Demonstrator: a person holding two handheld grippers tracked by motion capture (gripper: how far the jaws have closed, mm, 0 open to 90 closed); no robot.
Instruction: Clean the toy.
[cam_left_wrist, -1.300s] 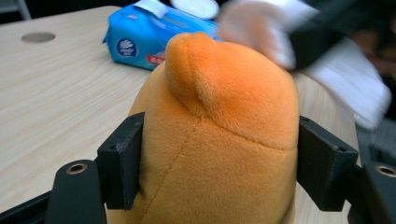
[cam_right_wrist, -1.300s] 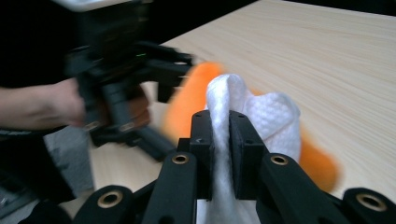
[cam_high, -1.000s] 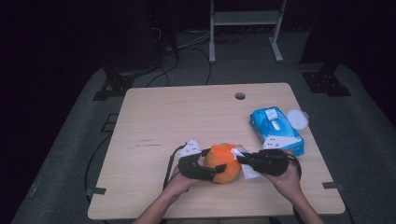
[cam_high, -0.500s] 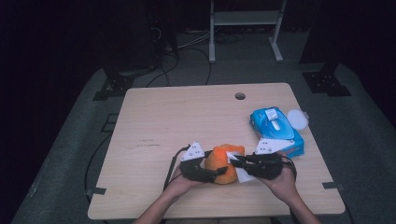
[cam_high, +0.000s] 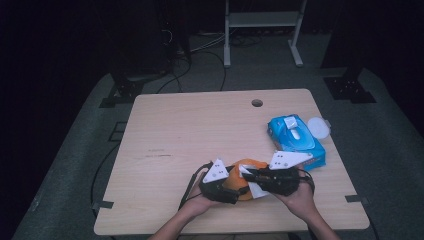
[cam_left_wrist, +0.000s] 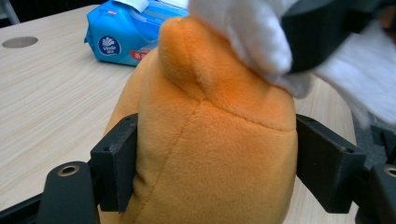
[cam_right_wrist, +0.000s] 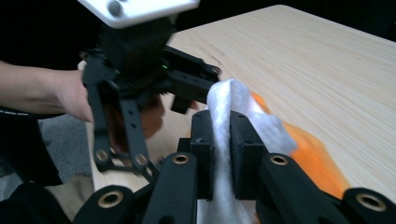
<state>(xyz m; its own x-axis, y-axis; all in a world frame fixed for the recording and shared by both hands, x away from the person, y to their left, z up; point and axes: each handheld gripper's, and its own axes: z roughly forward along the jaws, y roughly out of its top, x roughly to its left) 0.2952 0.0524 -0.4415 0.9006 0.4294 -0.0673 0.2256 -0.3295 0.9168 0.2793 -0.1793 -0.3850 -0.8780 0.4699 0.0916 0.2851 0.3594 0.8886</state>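
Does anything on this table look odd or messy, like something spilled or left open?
Nothing is spilled or broken. One small thing: the blue wet wipe pack lies with its round white lid flipped open. The orange plush toy is squeezed in the left claw while the right claw presses a white wipe on it.

Orange plush toy (cam_left_wrist: 205, 154) base (bottom edge cut-off), top under white wipe (cam_left_wrist: 247, 37)

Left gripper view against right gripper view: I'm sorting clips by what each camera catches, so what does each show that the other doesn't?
Left gripper view alone: the blue wipes pack, the table's round hole, and the left hand-held gripper clamping the orange plush toy.
Right gripper view alone: the right hand-held gripper pinching the white wipe, and the person's left hand.
Both: toy, wipe, wooden table.
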